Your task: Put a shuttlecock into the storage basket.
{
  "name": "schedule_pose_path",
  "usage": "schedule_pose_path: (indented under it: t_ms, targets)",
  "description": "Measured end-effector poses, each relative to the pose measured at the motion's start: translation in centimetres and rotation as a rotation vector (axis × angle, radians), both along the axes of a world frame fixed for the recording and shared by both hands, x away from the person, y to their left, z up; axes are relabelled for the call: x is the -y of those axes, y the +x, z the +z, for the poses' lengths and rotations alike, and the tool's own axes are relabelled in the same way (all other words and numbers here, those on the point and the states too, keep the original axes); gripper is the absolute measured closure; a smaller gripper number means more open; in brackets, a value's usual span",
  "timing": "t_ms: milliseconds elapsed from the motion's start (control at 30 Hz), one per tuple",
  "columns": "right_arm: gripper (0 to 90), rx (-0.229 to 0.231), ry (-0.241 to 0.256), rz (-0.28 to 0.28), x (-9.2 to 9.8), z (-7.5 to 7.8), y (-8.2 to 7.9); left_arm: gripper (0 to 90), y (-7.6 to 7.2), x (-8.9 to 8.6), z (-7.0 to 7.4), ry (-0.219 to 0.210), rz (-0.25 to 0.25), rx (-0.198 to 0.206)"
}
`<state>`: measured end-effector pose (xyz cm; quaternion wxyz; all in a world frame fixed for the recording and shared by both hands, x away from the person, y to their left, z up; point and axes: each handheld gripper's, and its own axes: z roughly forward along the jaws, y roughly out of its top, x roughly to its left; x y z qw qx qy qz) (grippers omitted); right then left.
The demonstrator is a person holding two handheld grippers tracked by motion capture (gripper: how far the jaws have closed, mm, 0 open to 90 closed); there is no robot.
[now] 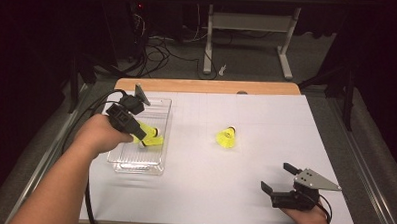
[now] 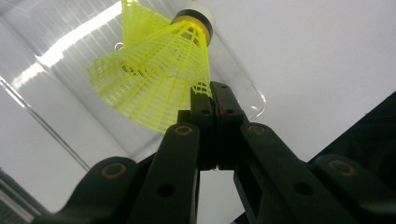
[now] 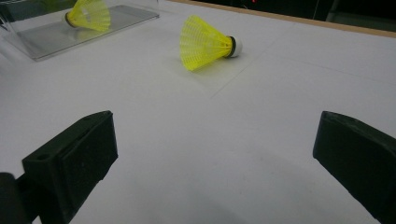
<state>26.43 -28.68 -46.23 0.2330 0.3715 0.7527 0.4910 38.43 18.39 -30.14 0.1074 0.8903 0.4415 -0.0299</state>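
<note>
The worktop point(image 1: 265, 144) is covered with a white sheet, with a strip of bare wood showing along its far edge. On its left part lies a clear plastic tray point(image 1: 134, 162), long and shallow, with its long side running away from the person. The person's left hand point(image 1: 98, 133) reaches over this tray with the left tongs point(image 1: 144, 140), whose tips point down into it. In the left gripper view these tongs point(image 2: 214, 95) are pressed together on the rim of the mesh skirt of a yellow shuttlecock point(image 2: 154, 79), pinching it at the edge; its white cork tip with a black band points away from the camera, and the clear tray wall point(image 2: 56, 56) lies behind it. From the high view a second yellow shape seems to lie in the tray just beside the held one, but I cannot tell them apart clearly there. Another yellow shuttlecock point(image 1: 226, 137) lies on its side on the bare sheet near the middle of the worktop, well apart from the tray, with its cork end toward the far side. At the near right corner the right tongs point(image 1: 276, 179) are spread wide, holding nothing, and the right gripper view shows them facing that loose shuttlecock point(image 3: 205, 43) across open sheet.
</note>
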Motion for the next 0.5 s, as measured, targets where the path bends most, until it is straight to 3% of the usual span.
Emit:
schedule_pose_path:
  t_ms: [500]
  targets:
    - [0.6,-0.003,0.002,0.001,0.0,0.0,0.0,89.6,0.0,-0.4,-2.2,0.015,0.003,-0.026]
